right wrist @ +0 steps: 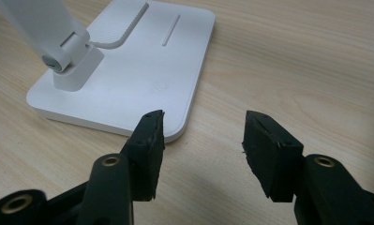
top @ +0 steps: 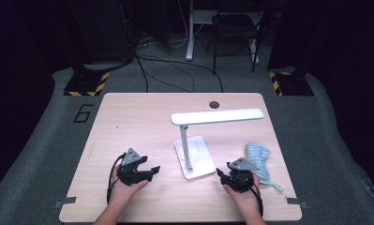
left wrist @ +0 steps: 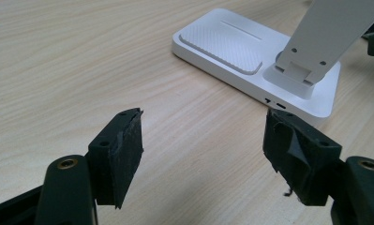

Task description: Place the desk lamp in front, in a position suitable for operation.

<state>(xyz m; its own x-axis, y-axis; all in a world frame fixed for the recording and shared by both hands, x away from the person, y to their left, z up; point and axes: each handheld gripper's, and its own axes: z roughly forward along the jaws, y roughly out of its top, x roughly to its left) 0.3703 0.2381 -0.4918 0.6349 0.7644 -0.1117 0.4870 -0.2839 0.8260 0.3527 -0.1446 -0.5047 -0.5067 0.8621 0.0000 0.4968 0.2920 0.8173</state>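
Our left gripper and right gripper sit spread and empty either side of the white desk lamp mid-table — cloth just beside the right hand — nothing started, we judge.

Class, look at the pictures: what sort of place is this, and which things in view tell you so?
Probably a lab or studio set up for recording. A lone wooden table stands on grey floor among black curtains, hazard-striped stand bases flank it, cables trail behind, and a number 6 marks the floor.
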